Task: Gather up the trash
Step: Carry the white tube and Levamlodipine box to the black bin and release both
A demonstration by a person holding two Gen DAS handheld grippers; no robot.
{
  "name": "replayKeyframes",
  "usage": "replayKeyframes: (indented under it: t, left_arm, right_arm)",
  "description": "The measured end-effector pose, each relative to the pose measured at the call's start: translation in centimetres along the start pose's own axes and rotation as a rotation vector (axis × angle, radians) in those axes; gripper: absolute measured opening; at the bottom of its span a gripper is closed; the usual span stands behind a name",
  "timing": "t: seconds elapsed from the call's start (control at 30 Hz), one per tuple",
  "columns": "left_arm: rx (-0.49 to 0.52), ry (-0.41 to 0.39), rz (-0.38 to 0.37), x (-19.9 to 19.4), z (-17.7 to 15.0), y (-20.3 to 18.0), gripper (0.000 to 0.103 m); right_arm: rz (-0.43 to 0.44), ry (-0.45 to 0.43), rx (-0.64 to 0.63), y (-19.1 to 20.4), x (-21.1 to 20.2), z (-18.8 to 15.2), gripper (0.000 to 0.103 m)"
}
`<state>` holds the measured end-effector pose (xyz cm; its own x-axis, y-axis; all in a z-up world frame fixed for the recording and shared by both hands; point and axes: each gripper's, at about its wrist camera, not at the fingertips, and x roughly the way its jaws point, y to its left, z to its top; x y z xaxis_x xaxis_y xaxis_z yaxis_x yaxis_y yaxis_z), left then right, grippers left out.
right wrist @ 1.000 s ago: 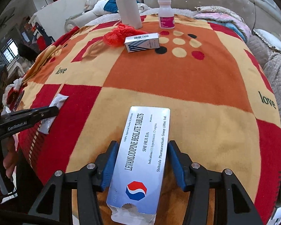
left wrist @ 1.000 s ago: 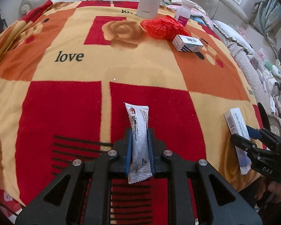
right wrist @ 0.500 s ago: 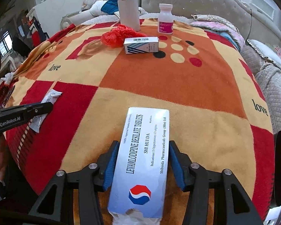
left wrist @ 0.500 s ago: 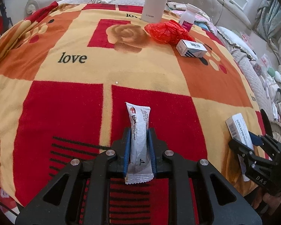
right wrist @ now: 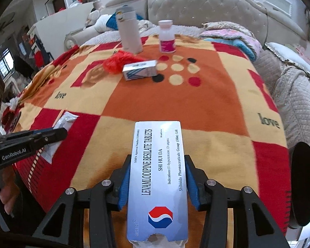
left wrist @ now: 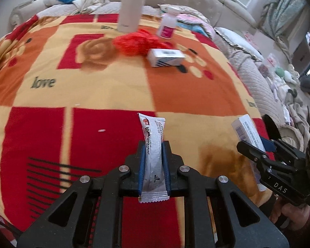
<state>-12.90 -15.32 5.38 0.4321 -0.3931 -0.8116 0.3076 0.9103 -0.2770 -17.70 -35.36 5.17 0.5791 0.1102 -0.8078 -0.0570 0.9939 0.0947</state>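
My left gripper is shut on a white sachet and holds it above the red and orange blanket. My right gripper is shut on a pale blue tablet box over the blanket's near edge. Each gripper shows in the other's view: the right gripper with its box at the right, the left gripper with the sachet at the left. A crumpled red plastic bag and a small white and blue box lie at the far side.
A tall white flask and a white pill bottle with a pink label stand at the blanket's far edge. A dark round bin opening shows at the right. A padded headboard and bedding lie behind.
Both grippers have risen and shifted a little with their loads still held. The far objects now sit lower in both views.
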Motion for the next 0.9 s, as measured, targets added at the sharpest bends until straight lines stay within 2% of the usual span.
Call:
replayKeyframes:
  t: [0.57,0.9]
  left_arm:
    - [0.117,0.028,-0.108,1.9,1.1,-9.4,0.013]
    - [0.193,0.099,-0.177,4.3,1.1,-15.8,0.013]
  right_arm:
    - [-0.073,-0.075,0.159,-9.2,-4.1,-1.4,0.045]
    - [-0.121,-0.094,0.259,-15.1,-6.2,-3.8,0.045]
